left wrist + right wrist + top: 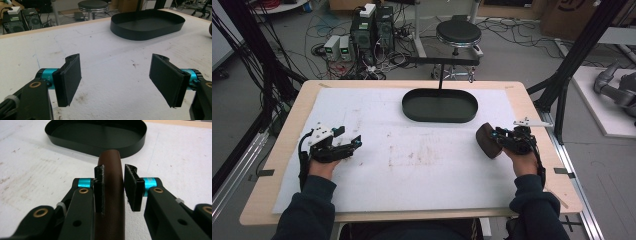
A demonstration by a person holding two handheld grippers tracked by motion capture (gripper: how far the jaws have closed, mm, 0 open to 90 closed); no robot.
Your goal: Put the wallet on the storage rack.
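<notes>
The right tongs [113, 187] straddle one brown curved object [111, 202] standing on edge on the desk [37, 170]; the left pad touches it, the right pad stands slightly off, so the jaws are open and not gripping. Risk: unsupported, the object may tip or roll. The left tongs [117, 80] gape wide, empty. Beyond lies one black oval tray [95, 135], empty.

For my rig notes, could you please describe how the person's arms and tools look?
Both sleeves are dark. Each tool is black with flat rectangular pads, teal collars and brass pivots. The left tool carries a pale top plate; the right tool too. Black cables trail along the wrists.
</notes>
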